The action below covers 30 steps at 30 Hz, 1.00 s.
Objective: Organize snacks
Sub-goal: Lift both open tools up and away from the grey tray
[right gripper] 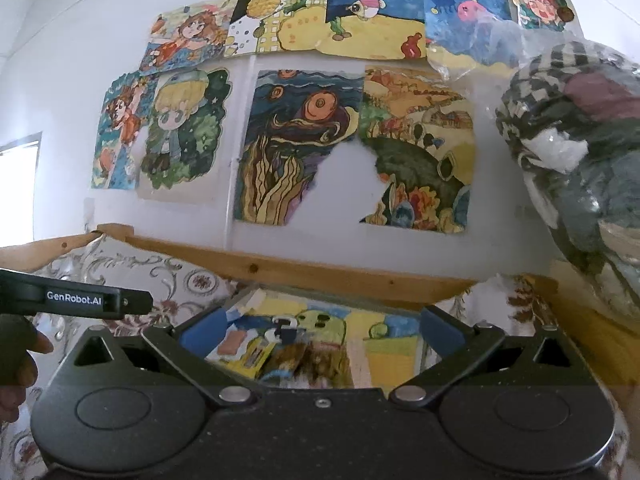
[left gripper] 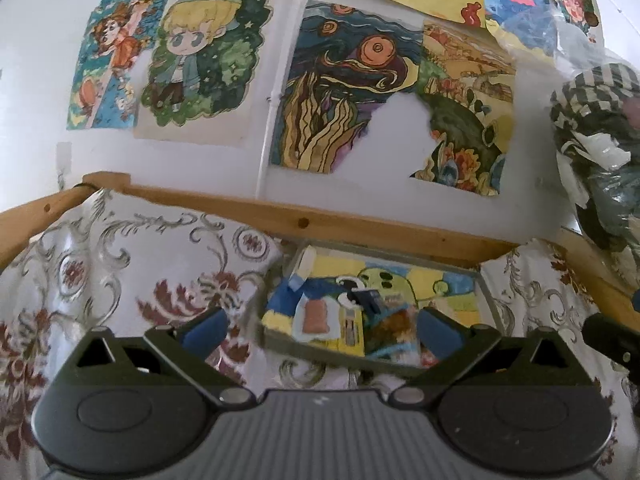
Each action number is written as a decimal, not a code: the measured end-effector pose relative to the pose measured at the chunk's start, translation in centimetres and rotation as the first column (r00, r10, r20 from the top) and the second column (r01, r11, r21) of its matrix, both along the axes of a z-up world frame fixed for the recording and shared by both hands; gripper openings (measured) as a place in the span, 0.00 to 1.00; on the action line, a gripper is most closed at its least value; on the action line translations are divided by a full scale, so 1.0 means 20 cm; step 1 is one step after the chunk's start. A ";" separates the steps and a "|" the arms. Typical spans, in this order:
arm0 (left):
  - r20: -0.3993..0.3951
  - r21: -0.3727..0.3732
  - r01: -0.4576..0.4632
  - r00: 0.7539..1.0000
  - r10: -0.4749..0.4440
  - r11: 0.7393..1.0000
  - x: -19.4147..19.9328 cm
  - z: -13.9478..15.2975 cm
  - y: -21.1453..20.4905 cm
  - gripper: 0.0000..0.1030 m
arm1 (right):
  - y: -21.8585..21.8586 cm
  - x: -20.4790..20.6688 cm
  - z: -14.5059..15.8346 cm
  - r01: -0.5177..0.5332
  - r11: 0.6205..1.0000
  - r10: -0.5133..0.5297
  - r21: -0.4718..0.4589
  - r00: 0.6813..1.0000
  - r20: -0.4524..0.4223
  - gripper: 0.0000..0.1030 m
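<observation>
Holding both tools level over the floral tablecloth point(left gripper: 120, 264), you have your left hand-held gripper point(left gripper: 320, 332) spread wide with nothing between its blue pads point(left gripper: 206, 330). Just ahead of it a shallow glass tray point(left gripper: 486, 292) sits on the tabletop against the wooden rail point(left gripper: 304, 222), lined with a painted drawing and holding a loose pile of snack packets point(left gripper: 360, 320); single packets are too blurred to name. Your right hand-held gripper point(right gripper: 320, 332) is likewise spread wide and empty, hanging over the tray's near edge with the packets showing between its fingers. Children's paintings point(right gripper: 296, 144) cover the white wall behind, and at far right a clear plastic bag of clothes point(right gripper: 576, 140) bulges into view.
</observation>
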<state>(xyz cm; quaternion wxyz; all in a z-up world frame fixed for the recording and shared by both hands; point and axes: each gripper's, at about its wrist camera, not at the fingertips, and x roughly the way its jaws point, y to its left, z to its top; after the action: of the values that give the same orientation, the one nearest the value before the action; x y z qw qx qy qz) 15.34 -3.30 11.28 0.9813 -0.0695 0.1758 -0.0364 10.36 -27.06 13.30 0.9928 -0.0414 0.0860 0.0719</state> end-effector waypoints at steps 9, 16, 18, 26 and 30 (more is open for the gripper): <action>-0.069 0.018 -0.029 0.997 0.030 0.999 -0.16 -0.13 0.03 1.00 | 0.00 -0.21 -0.13 0.024 0.999 -0.025 -0.022 0.999 -0.046 0.99; -0.135 0.057 -0.029 0.990 0.037 0.998 -0.25 -0.25 0.04 1.00 | 0.01 -0.29 -0.27 0.033 0.999 -0.034 -0.007 0.990 -0.139 0.99; -0.155 0.069 -0.025 0.987 0.035 0.997 -0.27 -0.29 0.04 1.00 | 0.01 -0.30 -0.31 0.037 0.999 -0.037 -0.003 0.985 -0.167 0.99; -0.220 0.090 -0.020 0.975 0.039 0.996 -0.31 -0.40 0.04 1.00 | 0.00 -0.35 -0.45 0.049 0.999 -0.044 0.015 0.964 -0.264 0.99; -0.248 0.103 -0.015 0.968 0.040 0.995 -0.32 -0.44 0.03 1.00 | 0.00 -0.35 -0.50 0.050 0.999 -0.043 0.014 0.951 -0.305 0.99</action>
<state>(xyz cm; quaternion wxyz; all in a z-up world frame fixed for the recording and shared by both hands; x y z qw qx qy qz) 8.88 -2.61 2.48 0.9540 -0.0265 0.2985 -0.0050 3.32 -27.08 3.33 0.9695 -0.0170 0.2383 0.0549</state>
